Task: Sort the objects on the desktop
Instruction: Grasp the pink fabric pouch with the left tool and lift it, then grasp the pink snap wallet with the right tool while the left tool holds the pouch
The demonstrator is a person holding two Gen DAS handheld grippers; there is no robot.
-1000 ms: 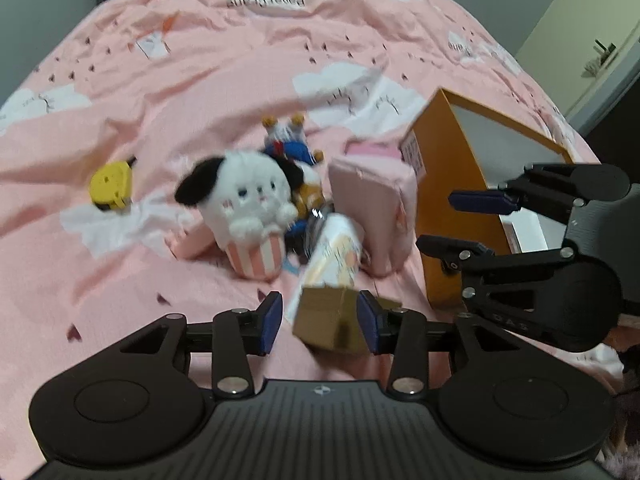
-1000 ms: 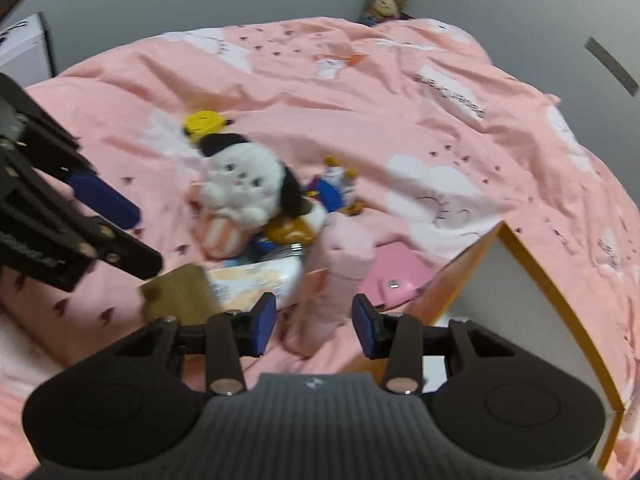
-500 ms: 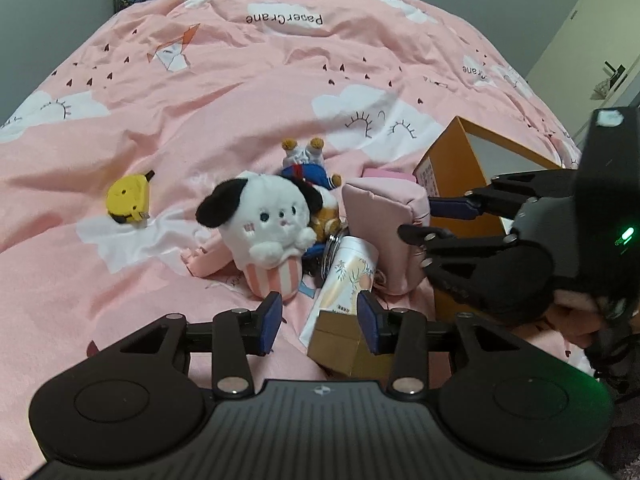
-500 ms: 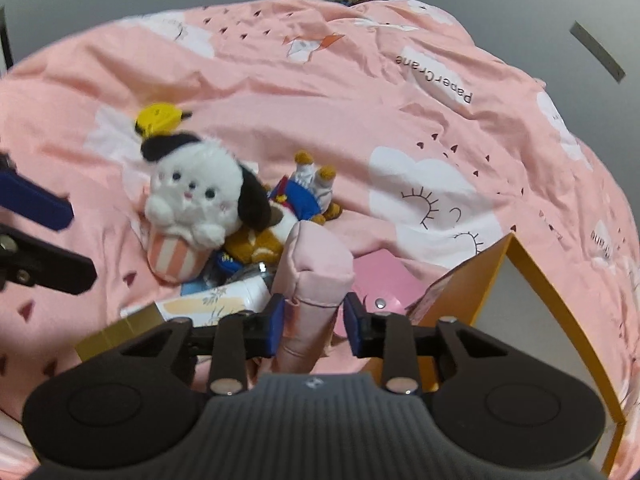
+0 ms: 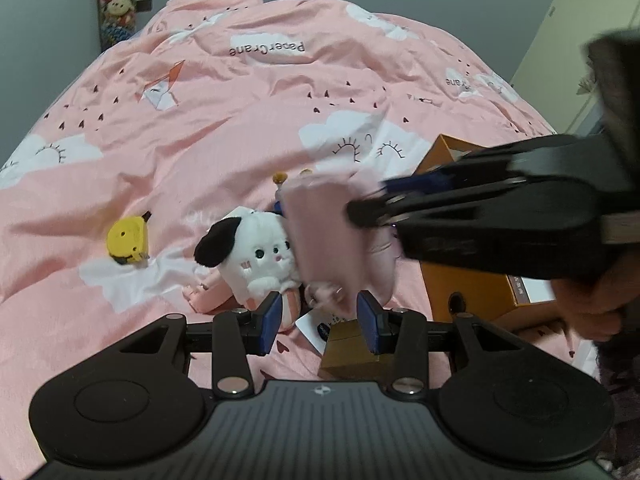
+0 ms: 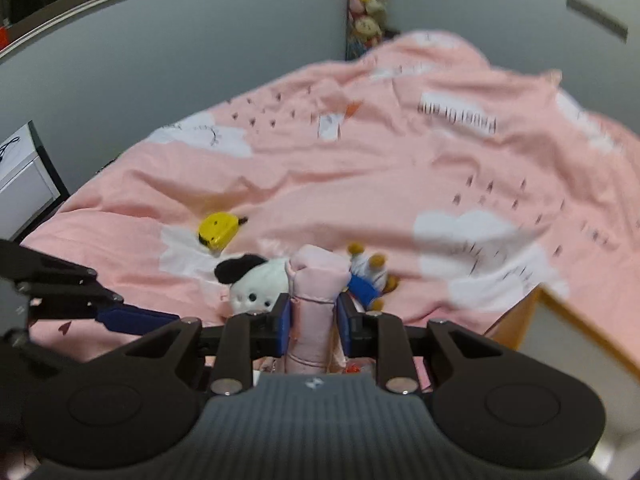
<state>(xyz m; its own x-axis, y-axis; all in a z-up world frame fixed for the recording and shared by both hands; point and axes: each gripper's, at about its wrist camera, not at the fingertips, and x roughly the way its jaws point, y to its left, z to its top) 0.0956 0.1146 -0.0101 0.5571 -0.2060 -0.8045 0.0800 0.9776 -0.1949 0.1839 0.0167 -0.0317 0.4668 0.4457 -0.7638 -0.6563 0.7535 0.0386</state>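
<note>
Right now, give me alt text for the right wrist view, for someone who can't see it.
The right gripper is closing on a soft pink pouch, held above a pink cloud-print bedspread. Behind it lie a white puppy plush, a yellow tape measure and an orange box; the left gripper shows at left.

soft matt cloth pouch (image 6: 316, 304), fluffy plush dog (image 5: 256, 256)

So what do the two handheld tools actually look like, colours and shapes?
Both match. The left tool has a ribbed dark grey body with a small cross-shaped mark, black linkage arms with round silver pins, round black side discs and blue finger pads. The right tool is the same.
</note>
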